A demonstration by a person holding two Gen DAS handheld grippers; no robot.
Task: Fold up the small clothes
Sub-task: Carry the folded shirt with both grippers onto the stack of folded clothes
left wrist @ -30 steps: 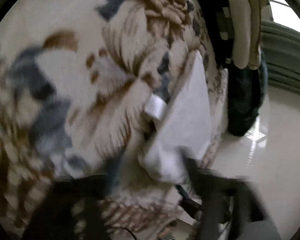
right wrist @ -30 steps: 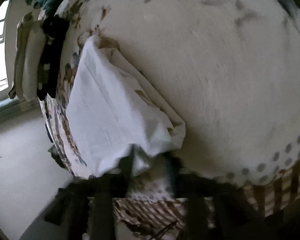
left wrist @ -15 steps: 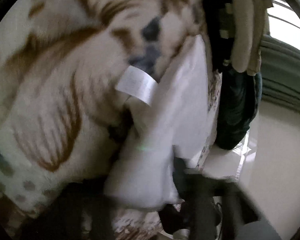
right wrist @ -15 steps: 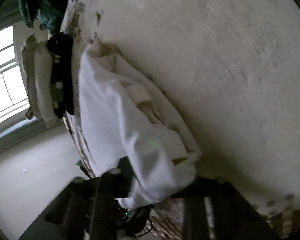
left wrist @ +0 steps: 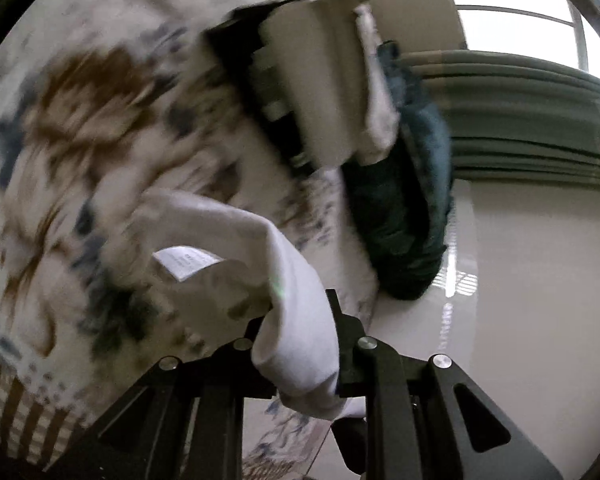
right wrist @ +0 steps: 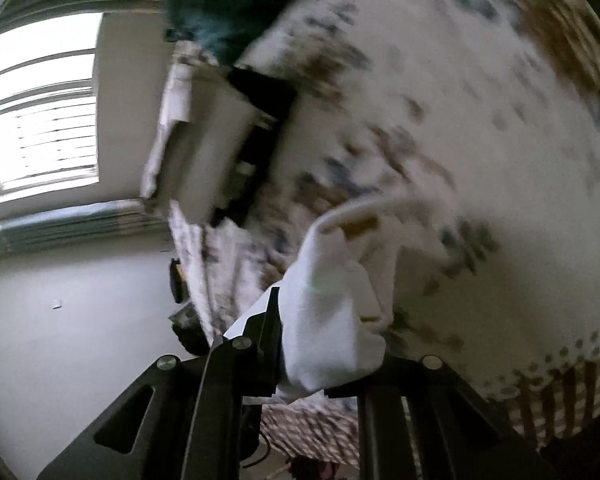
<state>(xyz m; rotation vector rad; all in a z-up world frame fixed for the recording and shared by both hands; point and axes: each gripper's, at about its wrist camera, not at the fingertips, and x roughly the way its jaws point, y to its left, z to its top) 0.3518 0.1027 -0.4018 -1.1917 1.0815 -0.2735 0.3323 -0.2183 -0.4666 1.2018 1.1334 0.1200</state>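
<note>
Pinching the white garment [left wrist: 296, 320] at two places, both tongs were closed on cloth. Left gripper [left wrist: 300, 344]: fingers pressed together on a bunched fold, which bulged out over and below them. Right gripper [right wrist: 320, 344]: likewise clamped on a thick wad of the same white fabric.

Garment's place: hung between and ahead of the two tongs, over the near edge of the bed [left wrist: 80, 120], whose cover was a floral print in brown and grey-blue. A printed care label [left wrist: 188, 262] showed on the inner face, just left of the left gripper's hold. Whether any of the cloth touched the bed cover could not be told; both views were smeared.

Toward the far edge of the bed, a stack of folded clothes [left wrist: 320, 92] in beige and black, with a dark green bundle [left wrist: 404, 208] beside it, well apart from the held piece.

Key relation, as judged: the garment ran away from each gripper toward the bed's middle, its long axis roughly between the two holds. Neither hand looked nearer. The coming move likely turned on stretching it flat between them, then laying it on the cover.
</note>
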